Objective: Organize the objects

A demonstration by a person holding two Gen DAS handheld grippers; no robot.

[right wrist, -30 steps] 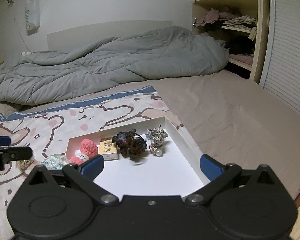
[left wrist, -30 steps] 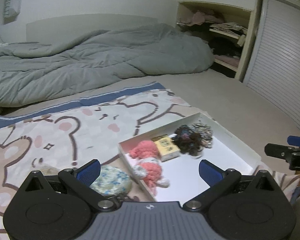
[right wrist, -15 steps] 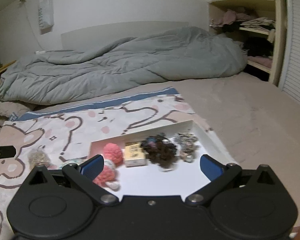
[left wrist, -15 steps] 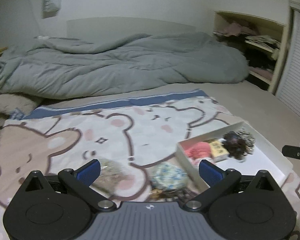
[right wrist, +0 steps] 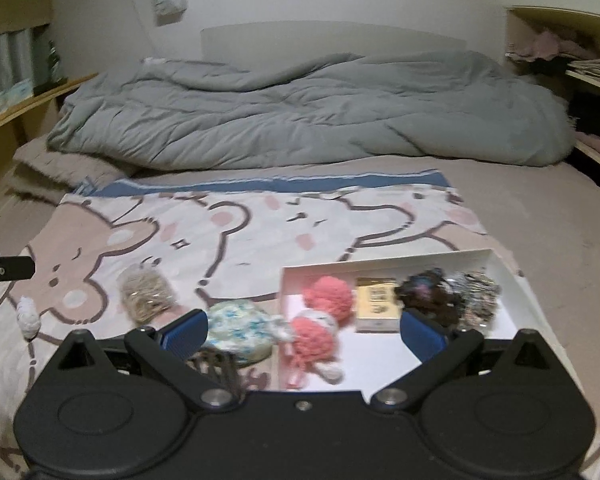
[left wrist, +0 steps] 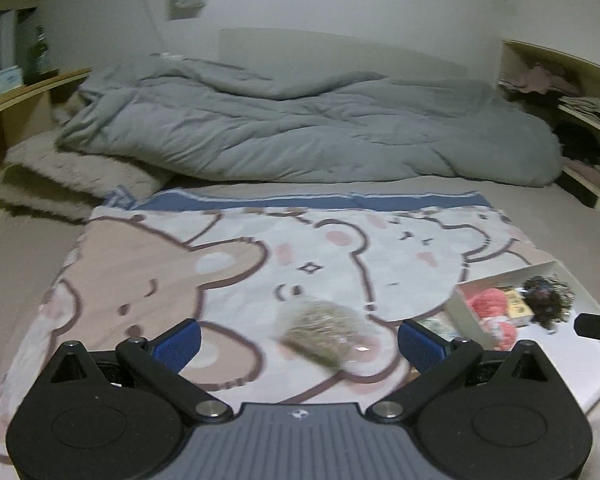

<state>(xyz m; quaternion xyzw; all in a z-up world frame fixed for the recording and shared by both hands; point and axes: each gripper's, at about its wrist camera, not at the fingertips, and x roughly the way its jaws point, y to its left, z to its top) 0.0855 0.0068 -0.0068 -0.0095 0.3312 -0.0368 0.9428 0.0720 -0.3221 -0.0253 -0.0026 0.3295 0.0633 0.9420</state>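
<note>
A white tray (right wrist: 512, 280) lies on the bear-print blanket and holds a pink knitted toy (right wrist: 324, 312), a small yellow box (right wrist: 376, 300), a dark scrunchie (right wrist: 424, 292) and a silvery hair piece (right wrist: 476, 292). Left of the tray lie a blue floral pouch (right wrist: 240, 328), a clear bag of beige bands (right wrist: 146, 294) and a small white fluffy item (right wrist: 28, 314). My left gripper (left wrist: 298, 338) stands open just above the bag of bands (left wrist: 328, 334). My right gripper (right wrist: 304, 330) is open over the pouch and the pink toy, holding nothing. The tray (left wrist: 556, 268) shows at the left view's right edge.
A rumpled grey duvet (right wrist: 300, 112) covers the far half of the bed. Open shelves with clothes (right wrist: 580, 64) stand at the right, a wooden shelf (left wrist: 16, 92) at the left. A dark hair claw (right wrist: 216, 364) lies near the pouch. Bare beige sheet (right wrist: 540, 208) spreads right of the blanket.
Both views have swung left. The left gripper moved from the tray and pouch to above the bag of bands. The right gripper shifted left, so the pouch and bands now show.
</note>
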